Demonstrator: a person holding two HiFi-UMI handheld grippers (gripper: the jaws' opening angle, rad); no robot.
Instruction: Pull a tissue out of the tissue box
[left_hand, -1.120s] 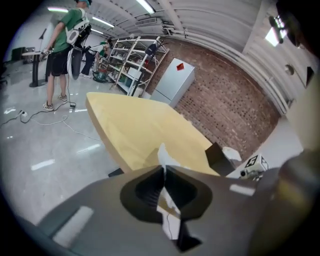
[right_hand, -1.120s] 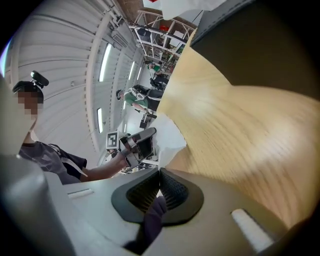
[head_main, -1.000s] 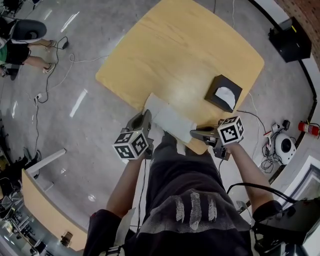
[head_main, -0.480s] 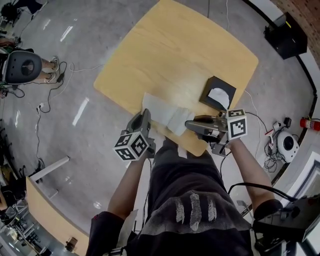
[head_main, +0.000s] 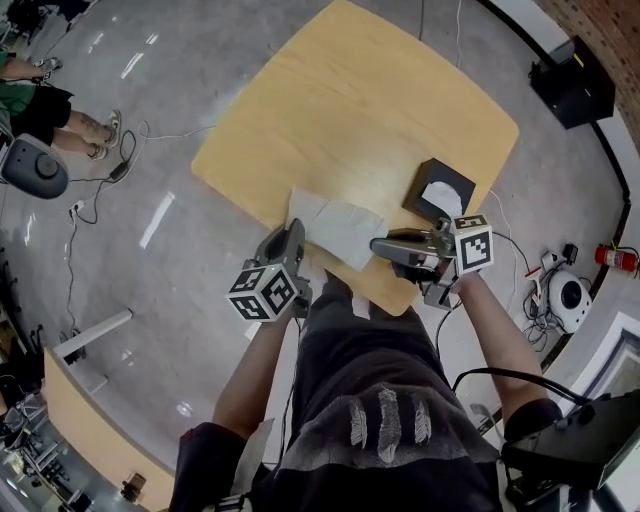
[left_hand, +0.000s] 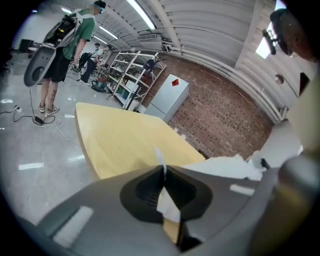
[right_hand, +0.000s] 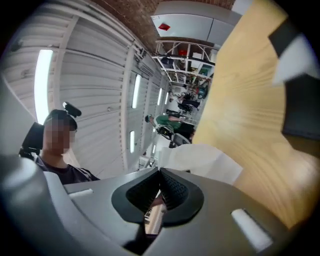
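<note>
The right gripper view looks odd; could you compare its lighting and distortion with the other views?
Right gripper view: heavy fisheye, rolled sideways, the table standing steeply, strip lights blown out. Left gripper view: same fisheye with dark corners, soft close up around the jaws. Head view: sharp, evenly lit, glare streaks on the floor.

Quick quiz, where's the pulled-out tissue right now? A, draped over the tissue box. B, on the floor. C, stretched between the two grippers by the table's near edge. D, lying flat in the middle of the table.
C: the tissue spans from the left gripper to the right gripper, both shut on it, over the near edge of the table and apart from the tissue box.
</note>
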